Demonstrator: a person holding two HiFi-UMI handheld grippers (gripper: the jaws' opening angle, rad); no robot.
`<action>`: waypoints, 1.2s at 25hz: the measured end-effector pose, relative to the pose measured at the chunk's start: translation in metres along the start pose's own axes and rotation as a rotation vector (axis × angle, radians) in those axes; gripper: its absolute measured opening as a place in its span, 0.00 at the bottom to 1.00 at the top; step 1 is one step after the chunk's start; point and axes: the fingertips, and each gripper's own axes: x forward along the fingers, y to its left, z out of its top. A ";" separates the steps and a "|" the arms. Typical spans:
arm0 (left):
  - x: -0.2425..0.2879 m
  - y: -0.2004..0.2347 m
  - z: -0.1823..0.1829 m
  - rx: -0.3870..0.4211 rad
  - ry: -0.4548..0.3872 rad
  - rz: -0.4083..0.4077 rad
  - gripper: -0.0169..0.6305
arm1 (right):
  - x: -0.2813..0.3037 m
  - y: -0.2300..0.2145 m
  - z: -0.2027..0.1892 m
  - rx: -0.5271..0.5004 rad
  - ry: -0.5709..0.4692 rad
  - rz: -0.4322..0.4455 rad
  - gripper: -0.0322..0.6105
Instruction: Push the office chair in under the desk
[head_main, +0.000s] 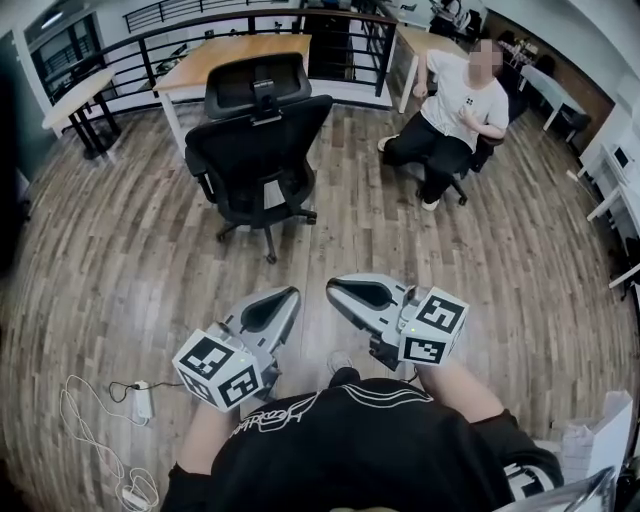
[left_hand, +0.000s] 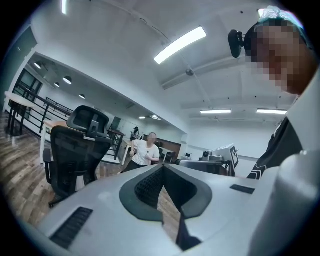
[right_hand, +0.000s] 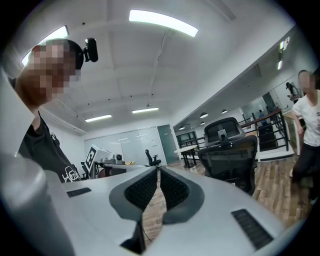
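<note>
A black mesh office chair (head_main: 258, 140) stands on the wood floor, its back toward me, a little in front of a wooden desk (head_main: 235, 55). The chair also shows in the left gripper view (left_hand: 75, 150) and the right gripper view (right_hand: 231, 155). My left gripper (head_main: 292, 293) and right gripper (head_main: 332, 287) hang side by side near my body, well short of the chair. Both are shut with nothing between the jaws, and they touch nothing.
A seated person (head_main: 455, 110) in a white shirt is to the right of the chair. A black railing (head_main: 200, 35) runs behind the desk. More desks (head_main: 75, 100) stand at the left. A power strip with white cable (head_main: 140, 400) lies on the floor at lower left.
</note>
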 end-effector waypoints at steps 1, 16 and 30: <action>0.006 0.003 0.000 -0.002 0.005 0.002 0.04 | 0.000 -0.007 0.001 -0.005 0.001 -0.002 0.13; 0.157 0.059 0.025 0.013 0.008 0.085 0.04 | -0.021 -0.165 0.039 0.000 0.004 0.029 0.13; 0.212 0.104 0.028 0.084 0.035 0.206 0.04 | -0.026 -0.249 0.050 -0.064 0.003 0.030 0.13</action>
